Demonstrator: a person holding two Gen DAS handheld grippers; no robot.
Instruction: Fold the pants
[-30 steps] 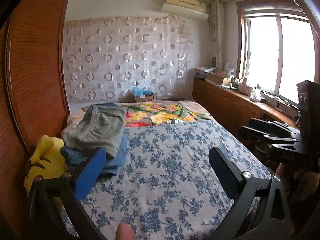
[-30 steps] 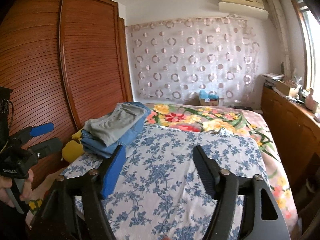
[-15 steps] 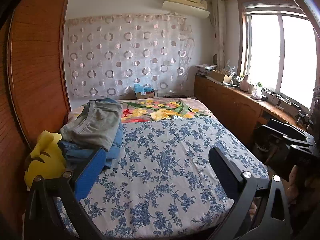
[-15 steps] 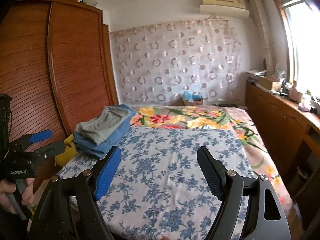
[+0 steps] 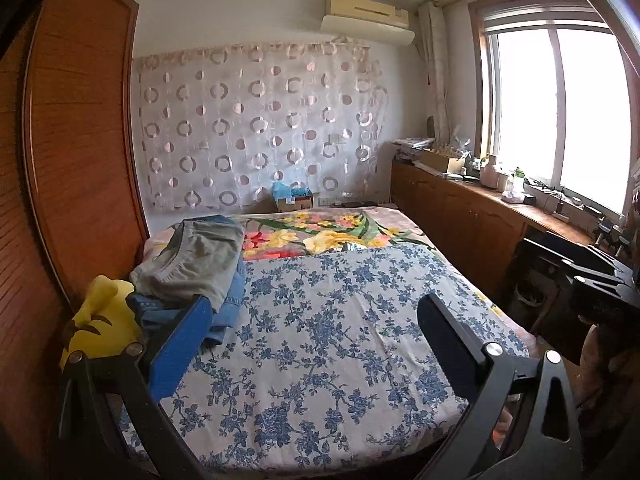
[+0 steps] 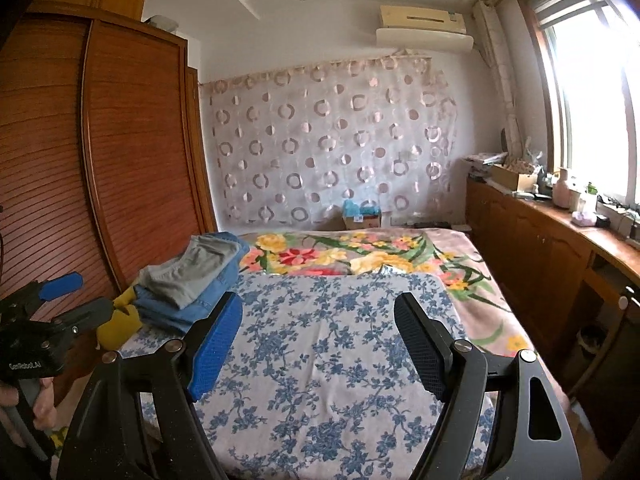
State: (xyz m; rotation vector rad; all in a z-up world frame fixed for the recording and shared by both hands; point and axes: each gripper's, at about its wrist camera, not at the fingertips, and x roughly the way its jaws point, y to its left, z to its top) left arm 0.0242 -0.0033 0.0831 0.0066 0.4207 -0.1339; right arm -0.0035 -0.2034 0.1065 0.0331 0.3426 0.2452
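Observation:
A stack of folded pants lies at the bed's left edge: grey pants (image 5: 196,264) (image 6: 192,270) on top of blue jeans (image 5: 224,308) (image 6: 188,308). My left gripper (image 5: 316,312) hovers open over the near end of the bed, with nothing between its fingers. My right gripper (image 6: 320,312) is open too and holds nothing. Both stand well short of the stack, which lies ahead and to the left. The left gripper (image 6: 72,296) also shows at the left edge of the right wrist view, held by a hand (image 6: 40,400).
A blue floral sheet (image 5: 328,344) covers the near part of the bed (image 6: 476,320), with a flowered blanket (image 5: 320,232) beyond it. A yellow plush toy (image 5: 100,320) lies beside the stack. A wooden wardrobe (image 6: 100,180) stands left, a cluttered wooden counter (image 5: 480,216) right under the window.
Both grippers have drawn back from the bed, so its near edge now shows and the pants stack looks farther off. The right gripper's jaws stand slightly wider.

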